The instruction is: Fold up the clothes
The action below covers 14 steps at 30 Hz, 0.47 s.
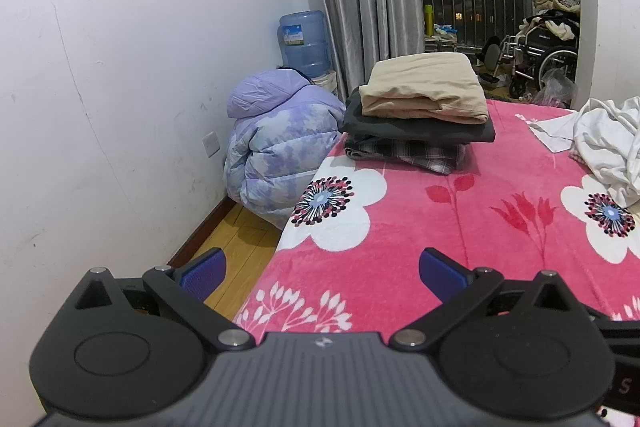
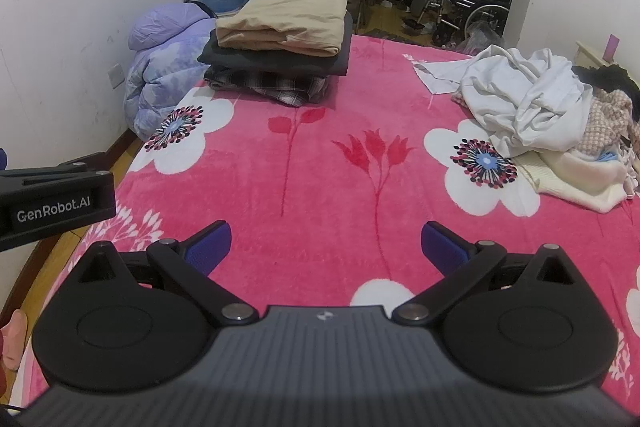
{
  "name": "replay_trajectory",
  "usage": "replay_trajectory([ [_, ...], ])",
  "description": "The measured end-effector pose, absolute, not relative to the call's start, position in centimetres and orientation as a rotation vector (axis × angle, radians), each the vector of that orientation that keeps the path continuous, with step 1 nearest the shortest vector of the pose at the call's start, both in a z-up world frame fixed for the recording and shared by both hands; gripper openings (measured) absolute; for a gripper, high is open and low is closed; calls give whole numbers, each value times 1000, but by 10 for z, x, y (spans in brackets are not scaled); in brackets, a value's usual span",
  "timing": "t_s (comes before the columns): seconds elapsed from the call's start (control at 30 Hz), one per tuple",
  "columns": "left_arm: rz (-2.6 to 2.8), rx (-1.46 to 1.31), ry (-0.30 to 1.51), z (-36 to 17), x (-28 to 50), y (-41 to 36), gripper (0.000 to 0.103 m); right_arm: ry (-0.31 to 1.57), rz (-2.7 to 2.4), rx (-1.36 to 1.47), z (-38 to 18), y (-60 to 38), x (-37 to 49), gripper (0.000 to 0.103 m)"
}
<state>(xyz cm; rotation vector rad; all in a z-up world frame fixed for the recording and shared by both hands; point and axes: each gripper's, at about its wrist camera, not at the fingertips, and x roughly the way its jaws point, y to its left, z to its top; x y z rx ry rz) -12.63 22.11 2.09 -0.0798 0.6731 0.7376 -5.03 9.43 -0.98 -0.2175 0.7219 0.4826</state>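
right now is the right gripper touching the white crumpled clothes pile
Apart. The right wrist view shows the right gripper open over bare pink blanket, the white pile far ahead to its right.

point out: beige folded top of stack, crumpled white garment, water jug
beige folded garment [image 2: 288,21], right wrist view, top face.
crumpled white garment [image 2: 532,99], right wrist view, middle of bunch.
water jug [image 1: 306,43], left wrist view, body.
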Motion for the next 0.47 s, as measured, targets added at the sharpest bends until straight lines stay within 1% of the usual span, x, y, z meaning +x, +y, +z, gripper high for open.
replay_trajectory([
  [0.47, 740, -80, 676, 20, -126, 222, 103, 725, 484, -217, -11, 96, -52, 102],
])
